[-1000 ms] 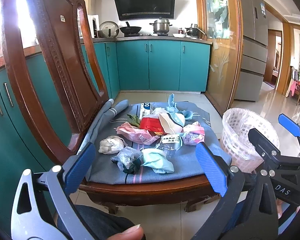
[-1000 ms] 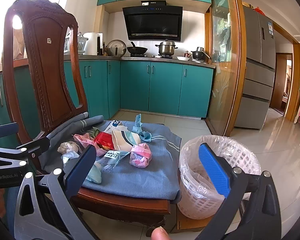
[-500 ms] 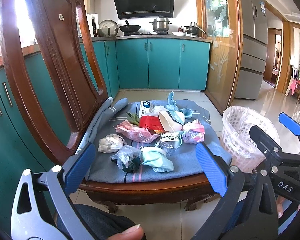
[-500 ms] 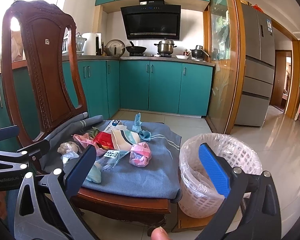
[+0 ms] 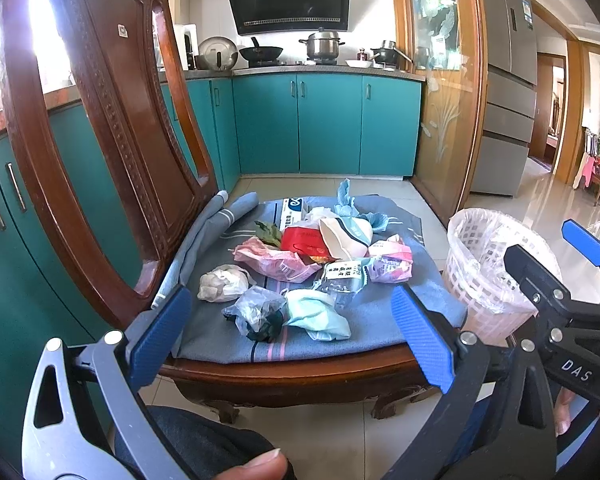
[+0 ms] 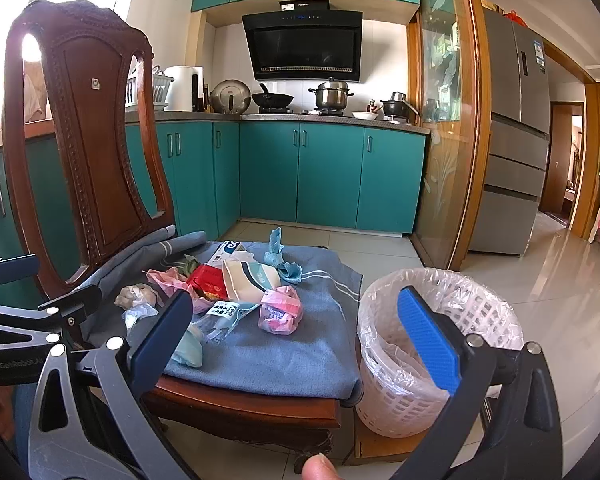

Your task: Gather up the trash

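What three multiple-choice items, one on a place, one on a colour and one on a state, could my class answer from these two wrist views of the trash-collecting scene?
1. Where does the trash pile lie?
A. on the chair's blue cloth
B. on the floor
C. in the basket

2. What colour are the lower kitchen cabinets?
A. white
B. teal
C. brown

3. How are the left gripper and right gripper set?
A. both shut on trash
B. one open, one shut
C. both open and empty

Answers:
1 A, the wrappers and bags rest on the cloth over the seat.
2 B, the doors under the counter are teal.
3 C, the blue fingers stand wide apart in both views, holding nothing; the white basket beside the chair holds only its liner as far as can be seen.
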`<state>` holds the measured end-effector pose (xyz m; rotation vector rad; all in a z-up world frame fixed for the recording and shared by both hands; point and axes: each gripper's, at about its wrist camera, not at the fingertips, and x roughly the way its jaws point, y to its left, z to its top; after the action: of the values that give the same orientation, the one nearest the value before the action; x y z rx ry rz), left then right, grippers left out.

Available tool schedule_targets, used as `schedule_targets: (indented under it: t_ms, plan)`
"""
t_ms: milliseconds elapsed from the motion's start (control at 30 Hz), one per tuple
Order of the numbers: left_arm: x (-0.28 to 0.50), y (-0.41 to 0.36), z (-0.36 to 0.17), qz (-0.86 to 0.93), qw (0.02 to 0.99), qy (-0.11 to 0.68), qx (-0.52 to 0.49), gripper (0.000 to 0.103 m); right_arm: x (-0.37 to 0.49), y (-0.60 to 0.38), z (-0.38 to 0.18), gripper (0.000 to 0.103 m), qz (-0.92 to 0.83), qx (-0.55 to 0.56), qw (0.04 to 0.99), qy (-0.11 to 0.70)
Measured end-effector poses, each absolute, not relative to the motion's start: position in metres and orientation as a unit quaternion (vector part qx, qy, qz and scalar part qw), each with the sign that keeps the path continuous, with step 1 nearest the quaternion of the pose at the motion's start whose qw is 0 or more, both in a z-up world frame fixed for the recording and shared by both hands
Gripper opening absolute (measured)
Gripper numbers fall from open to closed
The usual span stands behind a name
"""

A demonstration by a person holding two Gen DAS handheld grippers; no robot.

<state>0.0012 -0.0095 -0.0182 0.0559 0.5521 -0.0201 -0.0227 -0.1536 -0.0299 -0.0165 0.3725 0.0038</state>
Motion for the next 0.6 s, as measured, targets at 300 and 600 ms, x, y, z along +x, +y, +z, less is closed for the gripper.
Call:
schedule_targets:
  t_ms: [300,600]
  plan:
    - [0.0006,-0.0091,-0.0183,-0.009,0.961,0.275,0.028,0.1,-0.0226,-0.1527,-0.0303,0.1,0.001,-0.006,0.983,0.186]
    - [0.0006,-0.0099,-0.0187,-0.008,0.96,0.278,0.03,0.1,-0.023,-0.1527,-0.0302,0.1,0.001,-0.006,0.983,0.185]
